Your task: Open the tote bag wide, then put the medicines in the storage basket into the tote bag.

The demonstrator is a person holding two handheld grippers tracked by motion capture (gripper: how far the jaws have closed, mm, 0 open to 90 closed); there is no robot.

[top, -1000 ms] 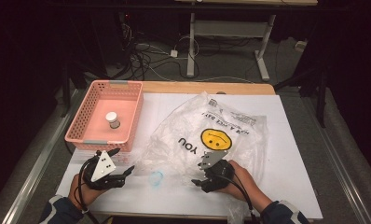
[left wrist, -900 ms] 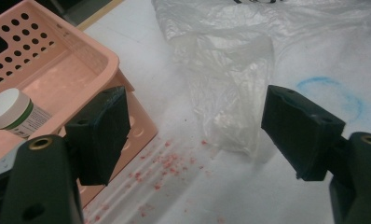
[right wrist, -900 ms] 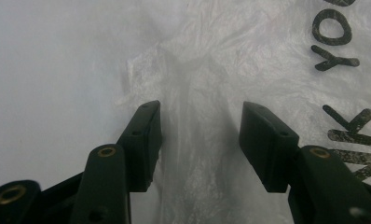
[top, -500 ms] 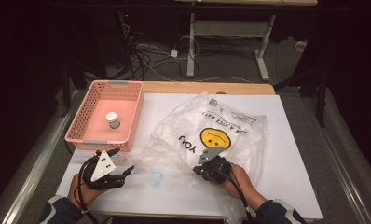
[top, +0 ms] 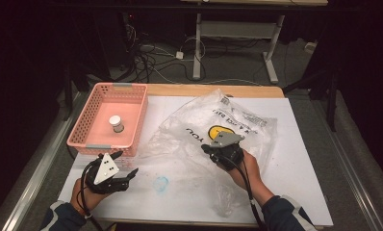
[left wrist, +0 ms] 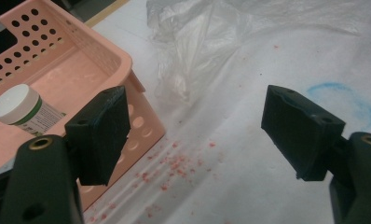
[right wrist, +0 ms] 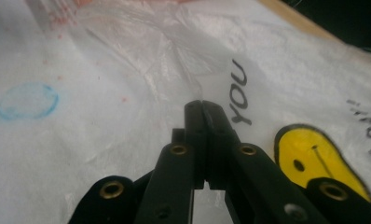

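Bright table, dark surroundings, soft close-ups

So we've got the basket (top: 108, 120) sitting at the table's (top: 295, 159) far left with a small jar (top: 116, 123) inside it. The plastic bag (top: 228, 130) sprawls just to its right, mid-table, and a drawn circle (top: 161, 183) sits near the bag's front-left edge.

Glossy, crinkled clear plastic bag (top: 213, 130) lies beside a matt perforated pink plastic basket (top: 91, 122).
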